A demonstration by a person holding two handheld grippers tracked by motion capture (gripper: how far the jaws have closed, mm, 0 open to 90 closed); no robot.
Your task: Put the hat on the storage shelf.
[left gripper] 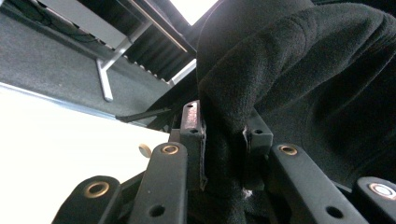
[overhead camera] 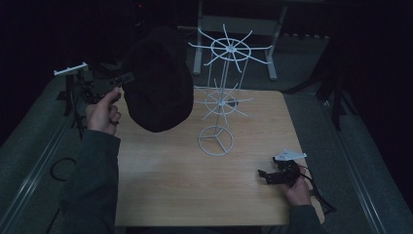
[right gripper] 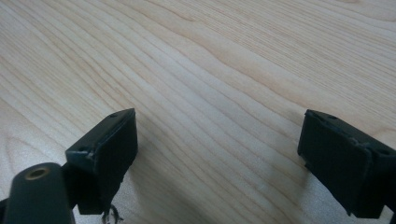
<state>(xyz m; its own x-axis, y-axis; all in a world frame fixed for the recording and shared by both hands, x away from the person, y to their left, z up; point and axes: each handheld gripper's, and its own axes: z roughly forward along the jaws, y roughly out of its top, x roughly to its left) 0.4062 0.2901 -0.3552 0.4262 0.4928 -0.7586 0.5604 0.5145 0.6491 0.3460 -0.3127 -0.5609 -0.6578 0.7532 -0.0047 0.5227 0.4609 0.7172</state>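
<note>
- Black hat (overhead camera: 158,80) hangs in the air over the far-left part of the table (overhead camera: 170,180), lifted clear of the wood and held up at its left edge by my left gripper (overhead camera: 122,78).
- My left gripper has its jaws clamped on a fold of the hat's fleecy fabric; in the left gripper view the cloth (left gripper: 299,74) is pinched tight between the two jaw tips and bulges out above them.
- From the high view I see the hat just to the left of the white wire rack (overhead camera: 221,97), its right side overlapping the rack's left-hand prongs in the picture (whether cloth and wire actually touch, I cannot tell).
- That rack stands upright near the middle of the table on a round wire base, with one ring of prongs at the top and a smaller ring lower down the pole.
- My left hand (overhead camera: 103,113) grips the tool off the table's left edge, the sleeve running down to the bottom of the high view.
- My right gripper (overhead camera: 268,176) rests low on the near-right part of the table, well apart from the hat and the rack.
- Its jaws stand wide apart with nothing between them; the right gripper view looks past the two black tips at bare wood grain (right gripper: 219,84).
</note>
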